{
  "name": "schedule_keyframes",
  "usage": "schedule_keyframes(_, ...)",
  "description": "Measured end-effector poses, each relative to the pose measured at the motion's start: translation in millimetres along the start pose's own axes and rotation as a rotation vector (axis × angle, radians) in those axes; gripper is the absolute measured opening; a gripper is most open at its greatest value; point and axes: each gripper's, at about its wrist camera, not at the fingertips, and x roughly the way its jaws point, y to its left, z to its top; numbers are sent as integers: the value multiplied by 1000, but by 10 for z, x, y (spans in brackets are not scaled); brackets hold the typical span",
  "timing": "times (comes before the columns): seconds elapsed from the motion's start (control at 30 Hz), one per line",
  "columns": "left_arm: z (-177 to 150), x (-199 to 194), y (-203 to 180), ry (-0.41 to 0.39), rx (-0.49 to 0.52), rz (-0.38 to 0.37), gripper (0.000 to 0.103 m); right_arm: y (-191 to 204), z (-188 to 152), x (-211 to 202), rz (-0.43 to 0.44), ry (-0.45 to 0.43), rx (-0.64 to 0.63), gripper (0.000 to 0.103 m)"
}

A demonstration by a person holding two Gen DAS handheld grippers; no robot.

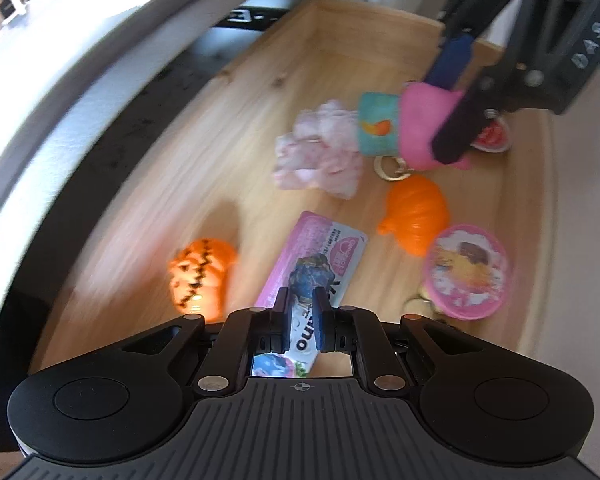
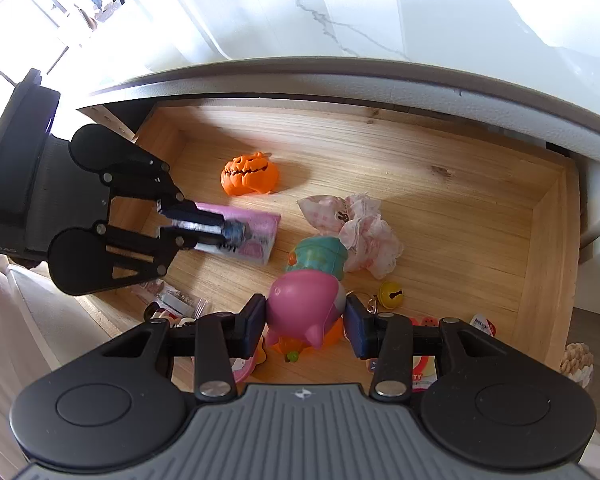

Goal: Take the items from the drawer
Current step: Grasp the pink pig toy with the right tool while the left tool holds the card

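Observation:
An open wooden drawer (image 2: pixel 552 240) holds small toys and packets. My left gripper (image 1: pixel 302 308) is shut on a flat pink snack packet (image 1: pixel 320 240), gripping its near end; the right wrist view shows the same gripper (image 2: pixel 228 230) at the drawer's left side on the packet (image 2: pixel 260 224). My right gripper (image 2: pixel 305 320) is shut on a pink pig toy (image 2: pixel 304 304) with a teal body, pads pressed on both sides of its head. In the left wrist view that gripper (image 1: pixel 440 112) holds the pig toy (image 1: pixel 416 120) above the drawer floor.
An orange jack-o'-lantern (image 2: pixel 250 174), a crumpled pink-white wrapper (image 2: pixel 364 232), a gold bell (image 2: pixel 392 292), a plain orange pumpkin (image 1: pixel 416 210) and a round pink tin (image 1: pixel 468 272) lie in the drawer. A white marble-topped counter edge (image 2: pixel 340 76) overhangs the back.

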Motion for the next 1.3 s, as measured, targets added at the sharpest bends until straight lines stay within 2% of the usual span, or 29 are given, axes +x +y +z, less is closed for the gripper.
schedule_keyframes(0.43, 17, -25, -56, 2, 21, 17, 13, 0, 4, 10, -6, -1, -1, 42)
schedule_keyframes(0.53, 15, -61, -30, 11, 12, -8, 16, -3, 4, 13, -6, -2, 1, 42)
schedule_keyframes(0.67, -42, -56, -148, 29, 115, 14, 20, -10, 6, 15, -5, -1, 4, 42)
schedule_keyframes(0.73, -60, -44, -217, 20, 171, 50, 21, -13, 8, 17, -5, -1, 4, 42)
schedule_keyframes(0.87, -11, 2, -137, 11, 156, 85, 21, -16, 10, 21, -7, -2, 1, 42)
schedule_keyframes(0.93, 15, 15, -73, 13, 150, 76, 21, -16, 11, 21, -7, -2, 3, 42)
schedule_keyframes(0.97, 26, 19, -35, 15, 139, 62, 26, -15, 13, 19, -6, -3, 3, 42)
schedule_keyframes(1.0, 38, 27, 1, 15, 124, 42, 36, -14, 14, 18, -6, -2, 4, 42)
schedule_keyframes(1.1, 71, 84, 33, 18, 121, 4, 51, -11, 18, 13, -7, -2, 5, 42)
schedule_keyframes(1.17, 73, 94, 81, 18, 127, -2, 55, -9, 21, 11, -7, -2, 4, 42)
schedule_keyframes(1.23, 87, 81, 176, 20, 119, -3, 53, -8, 23, 4, -7, -2, 4, 42)
schedule_keyframes(1.3, 102, 39, 309, 4, 94, 28, 52, -3, 20, -5, -8, -4, 6, 42)
